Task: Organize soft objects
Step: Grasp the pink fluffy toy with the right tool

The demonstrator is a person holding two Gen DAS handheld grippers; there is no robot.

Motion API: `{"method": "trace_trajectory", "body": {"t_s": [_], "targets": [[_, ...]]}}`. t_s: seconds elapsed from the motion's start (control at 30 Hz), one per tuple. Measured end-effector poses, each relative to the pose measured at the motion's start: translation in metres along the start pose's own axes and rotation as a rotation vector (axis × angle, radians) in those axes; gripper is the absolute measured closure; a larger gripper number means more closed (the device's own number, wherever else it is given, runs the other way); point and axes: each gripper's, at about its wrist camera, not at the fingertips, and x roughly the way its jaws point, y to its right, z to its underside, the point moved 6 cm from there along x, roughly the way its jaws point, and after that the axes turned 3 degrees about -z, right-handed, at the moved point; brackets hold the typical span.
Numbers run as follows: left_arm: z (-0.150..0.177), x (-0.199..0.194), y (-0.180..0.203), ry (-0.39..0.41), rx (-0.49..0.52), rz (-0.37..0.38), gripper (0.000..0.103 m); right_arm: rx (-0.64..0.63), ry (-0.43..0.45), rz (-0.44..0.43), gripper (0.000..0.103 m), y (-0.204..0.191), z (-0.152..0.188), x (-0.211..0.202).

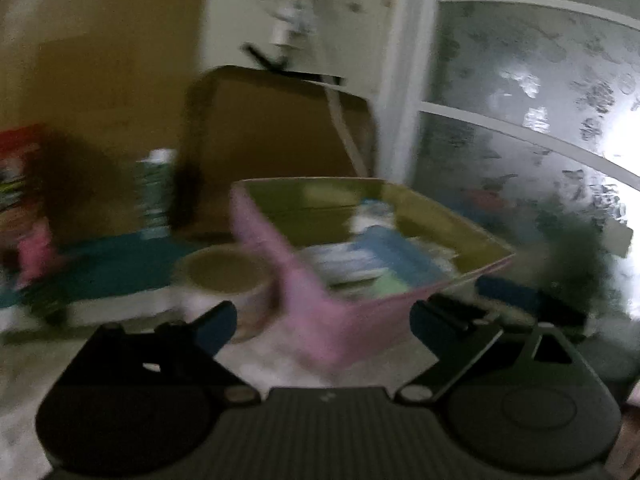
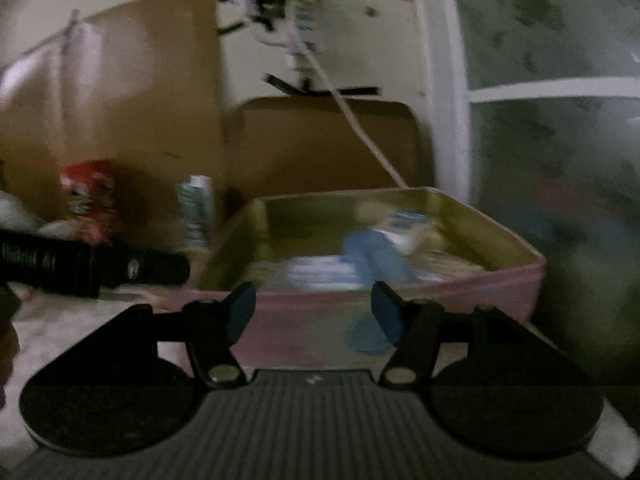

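Both grippers hang before the pink tin (image 2: 400,300), the left gripper (image 1: 320,320) at its near corner and the right gripper (image 2: 314,312) facing its side; each has its jaws spread and empty. Blurred blue and white soft things (image 2: 360,260) lie inside the tin. A tape roll (image 1: 228,280) sits just beside it.

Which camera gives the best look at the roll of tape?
The left wrist view: the roll of tape sits in plain sight left of the pink box, though blurred. The right wrist view does not show it.
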Motion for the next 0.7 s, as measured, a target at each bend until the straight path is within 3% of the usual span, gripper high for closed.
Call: {"method": "trace_trajectory", "body": {"t_s": [0.13, 0.33, 0.43, 0.53, 0.7], "targets": [[0.027, -0.021, -0.064, -0.029, -0.034, -0.144, 0.004, -0.024, -0.013, -0.117, 0.032, -0.046, -0.001, 0.000], [0.062, -0.042, -0.150, -0.086, -0.034, -0.330, 0.004, -0.097, -0.118, -0.270, 0.033, -0.127, 0.013, 0.030], [0.072, -0.050, -0.173, -0.084, -0.080, -0.323, 0.004, -0.120, -0.135, -0.335, 0.033, -0.164, 0.009, 0.054], [0.069, -0.056, -0.182, -0.031, -0.161, -0.252, 0.004, -0.106, -0.170, -0.368, 0.033, -0.198, -0.003, 0.096], [0.068, -0.062, -0.181, 0.017, -0.161, -0.232, 0.004, -0.100, -0.229, -0.415, 0.033, -0.244, -0.025, 0.178]]}}
